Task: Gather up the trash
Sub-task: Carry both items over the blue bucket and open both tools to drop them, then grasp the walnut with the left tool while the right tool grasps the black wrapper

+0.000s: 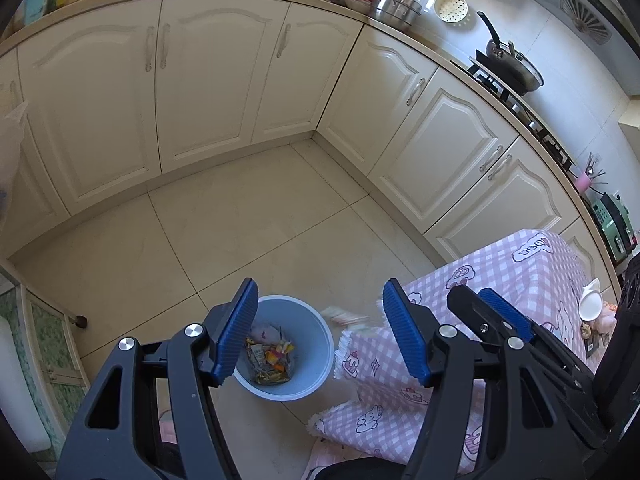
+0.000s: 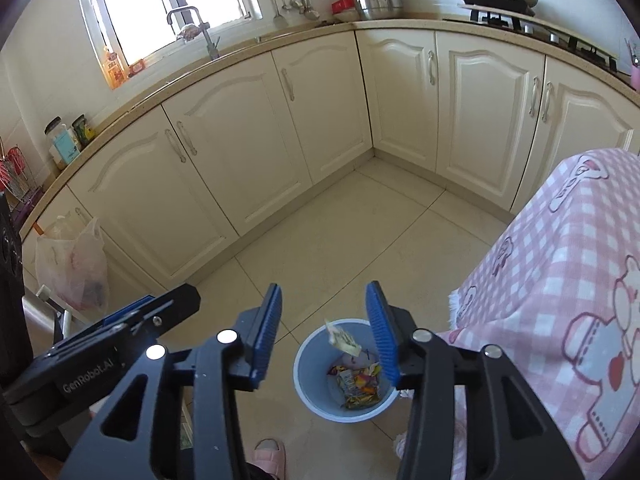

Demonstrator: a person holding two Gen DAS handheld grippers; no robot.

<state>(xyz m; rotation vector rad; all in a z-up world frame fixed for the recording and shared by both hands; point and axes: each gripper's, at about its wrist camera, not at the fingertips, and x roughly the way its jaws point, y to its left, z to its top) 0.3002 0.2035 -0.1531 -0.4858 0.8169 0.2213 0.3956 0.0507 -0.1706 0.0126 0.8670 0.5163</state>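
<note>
A light blue trash bin (image 1: 316, 376) stands on the tiled floor beside the table and holds several colourful wrappers (image 1: 270, 360). It also shows in the right wrist view (image 2: 304, 380) with wrappers (image 2: 358, 388) inside. A pale, blurred piece of trash (image 2: 341, 338) is in the air above the bin's rim, also seen in the left wrist view (image 1: 344, 316). My left gripper (image 1: 320, 332) is open and empty above the bin. My right gripper (image 2: 324, 332) is open and empty above the bin.
A table with a pink checked cloth (image 1: 520, 280) stands right of the bin, with small items (image 1: 592, 304) on it. Cream cabinets (image 2: 248, 140) line the walls. A plastic bag (image 2: 72, 268) hangs at left. A pink slipper (image 2: 270, 456) is below.
</note>
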